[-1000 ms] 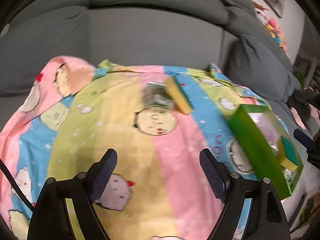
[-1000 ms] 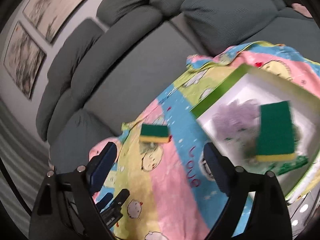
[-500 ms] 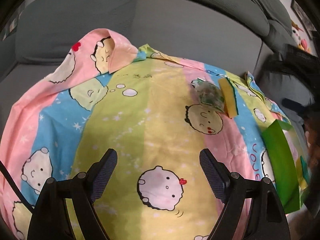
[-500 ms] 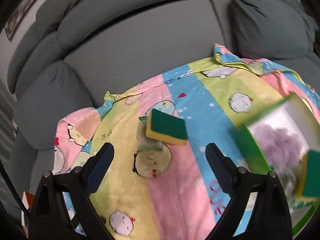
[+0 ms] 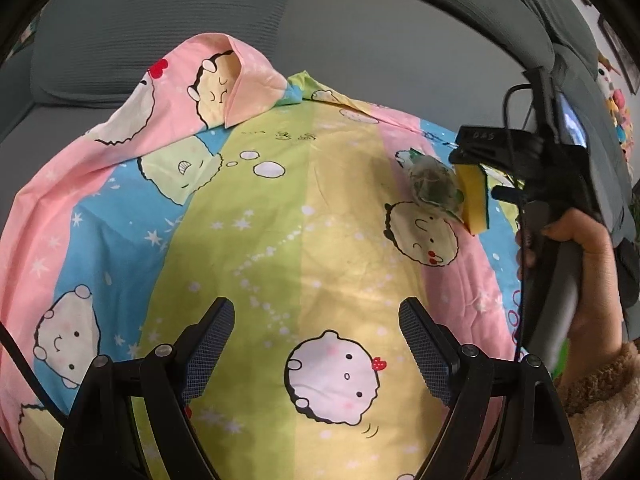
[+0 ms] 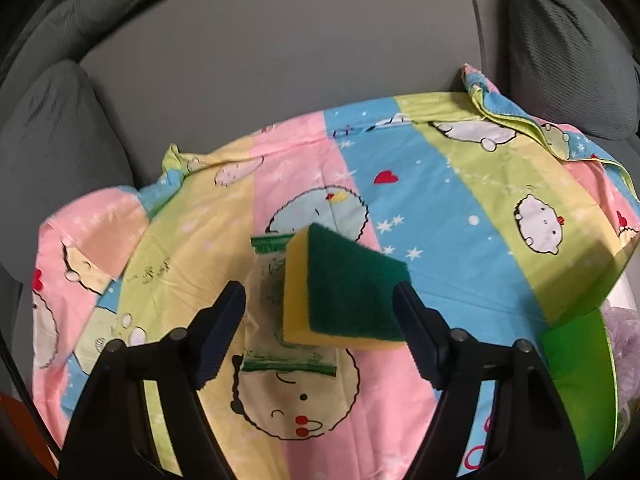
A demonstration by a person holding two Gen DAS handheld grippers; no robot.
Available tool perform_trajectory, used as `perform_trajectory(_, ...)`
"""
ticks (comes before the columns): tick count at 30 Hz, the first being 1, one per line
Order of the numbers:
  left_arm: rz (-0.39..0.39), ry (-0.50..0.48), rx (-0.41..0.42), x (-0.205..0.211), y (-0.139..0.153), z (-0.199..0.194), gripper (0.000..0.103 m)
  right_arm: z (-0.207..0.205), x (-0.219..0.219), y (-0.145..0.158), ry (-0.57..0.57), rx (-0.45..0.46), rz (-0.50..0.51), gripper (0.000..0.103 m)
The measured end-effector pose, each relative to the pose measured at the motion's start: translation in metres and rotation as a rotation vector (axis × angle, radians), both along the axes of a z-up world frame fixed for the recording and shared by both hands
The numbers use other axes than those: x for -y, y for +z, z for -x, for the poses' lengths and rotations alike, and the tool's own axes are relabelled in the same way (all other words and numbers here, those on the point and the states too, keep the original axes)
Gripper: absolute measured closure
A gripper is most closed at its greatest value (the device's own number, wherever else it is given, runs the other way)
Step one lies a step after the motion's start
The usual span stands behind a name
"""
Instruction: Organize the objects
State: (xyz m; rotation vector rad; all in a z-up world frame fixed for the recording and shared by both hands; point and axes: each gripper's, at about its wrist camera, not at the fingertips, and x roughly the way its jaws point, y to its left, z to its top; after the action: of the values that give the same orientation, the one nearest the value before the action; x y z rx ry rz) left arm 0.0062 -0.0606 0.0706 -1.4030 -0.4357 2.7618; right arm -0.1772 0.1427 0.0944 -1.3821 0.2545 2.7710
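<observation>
One sponge, yellow foam with a dark green scrubbing face, lies on the striped cartoon sheet that covers the grey sofa. It rests partly on top of one clear packet with green printed edges, so the two touch. The right gripper is around this sponge, and its jaws have just been closing. The sponge sits between the two dark fingers; the right finger is at the green edge, but a gap is visible between the left finger and the yellow side, so the sponge is not clamped.

In the left wrist view the same sponge shows beside the packet, at the far right part of the sheet. There the right gripper reaches over it, held by one hand with a brown fleece sleeve.

The left gripper hangs over the yellow stripe of the sheet, well apart from the sponge. Its two fingers stand wide, with nothing between them.

At the right edge of the right wrist view there is one green box, with something pale purple in it, too much cut off to identify
</observation>
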Motion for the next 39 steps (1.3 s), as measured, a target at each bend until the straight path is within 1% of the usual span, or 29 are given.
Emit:
perform_trajectory(1, 0.001, -0.002, 0.003, 0.0, -0.001, 0.0, 0.018, 0.001, 0.001, -0.002, -0.001, 0.004, -0.018, 0.041)
perform_trajectory(2, 0.002, -0.003, 0.005, -0.001, -0.001, 0.0, 0.018, 0.001, 0.001, -0.004, -0.005, 0.011, -0.042, 0.048)
perform_trajectory(3, 0.002, -0.004, 0.006, -0.001, -0.001, 0.0, 0.018, 0.001, 0.001, -0.006, -0.007, 0.019, -0.068, 0.059)
perform_trajectory(5, 0.003, -0.004, 0.01, -0.001, -0.002, 0.0, 0.018, -0.002, -0.002, -0.008, -0.001, 0.006, -0.064, 0.06)
perform_trajectory(7, -0.001, -0.004, 0.008, -0.001, -0.002, -0.001, 0.018, -0.01, -0.008, -0.006, -0.017, -0.008, -0.042, 0.064)
perform_trajectory(8, -0.002, -0.004, 0.008, -0.001, -0.002, -0.001, 0.018, -0.015, -0.011, -0.003, -0.024, -0.015, -0.028, 0.065)
perform_trajectory(10, -0.017, -0.004, 0.003, 0.001, -0.002, -0.002, 0.018, -0.031, -0.018, 0.007, -0.021, -0.024, 0.034, 0.068)
perform_trajectory(12, -0.04, 0.0, 0.0, 0.004, -0.001, -0.003, 0.018, -0.053, -0.023, 0.019, 0.015, -0.034, 0.152, 0.068)
perform_trajectory(16, -0.091, 0.012, 0.0, 0.012, -0.001, -0.004, 0.018, -0.094, -0.019, 0.034, 0.112, -0.034, 0.324, 0.069)
perform_trajectory(17, -0.107, 0.014, 0.001, 0.014, -0.001, -0.004, 0.018, -0.103, -0.016, 0.034, 0.139, -0.03, 0.369, 0.069)
perform_trajectory(18, -0.123, 0.016, 0.002, 0.016, -0.001, -0.005, 0.018, -0.115, -0.013, 0.03, 0.167, -0.005, 0.436, 0.069)
perform_trajectory(20, -0.148, 0.017, 0.005, 0.019, -0.001, -0.005, 0.018, -0.13, -0.008, 0.018, 0.195, 0.048, 0.539, 0.068)
perform_trajectory(22, -0.171, 0.012, 0.013, 0.021, -0.003, -0.006, 0.018, -0.138, -0.001, 0.004, 0.218, 0.09, 0.581, 0.068)
perform_trajectory(23, -0.175, 0.011, 0.017, 0.021, -0.004, -0.006, 0.018, -0.14, 0.003, -0.003, 0.225, 0.108, 0.588, 0.068)
perform_trajectory(25, -0.172, 0.011, 0.025, 0.021, -0.006, -0.007, 0.018, -0.14, 0.004, -0.022, 0.184, 0.167, 0.573, 0.069)
perform_trajectory(26, -0.17, 0.008, 0.031, 0.02, -0.007, -0.007, 0.018, -0.139, 0.001, -0.028, 0.159, 0.181, 0.575, 0.067)
perform_trajectory(27, -0.17, 0.002, 0.036, 0.018, -0.008, -0.007, 0.018, -0.138, -0.002, -0.032, 0.127, 0.198, 0.559, 0.067)
perform_trajectory(29, -0.177, -0.017, 0.046, 0.014, -0.011, -0.006, 0.018, -0.137, -0.01, -0.032, 0.067, 0.21, 0.469, 0.066)
perform_trajectory(30, -0.179, -0.025, 0.05, 0.012, -0.012, -0.004, 0.018, -0.139, -0.015, -0.029, 0.037, 0.188, 0.411, 0.059)
perform_trajectory(31, -0.181, -0.034, 0.056, 0.008, -0.013, -0.003, 0.018, -0.14, -0.02, -0.027, 0.017, 0.173, 0.381, 0.049)
perform_trajectory(33, -0.183, -0.041, 0.059, 0.004, -0.015, -0.002, 0.018, -0.141, -0.03, -0.021, -0.018, 0.144, 0.329, 0.038)
perform_trajectory(36, -0.191, -0.08, 0.066, -0.011, -0.02, 0.003, 0.018, -0.138, -0.047, -0.02, -0.04, 0.123, 0.317, 0.037)
perform_trajectory(37, -0.187, -0.093, 0.073, -0.017, -0.023, 0.004, 0.018, -0.136, -0.051, -0.022, -0.046, 0.119, 0.316, 0.032)
perform_trajectory(39, -0.173, -0.098, 0.082, -0.028, -0.029, 0.006, 0.018, -0.133, -0.058, -0.027, -0.059, 0.106, 0.29, 0.03)
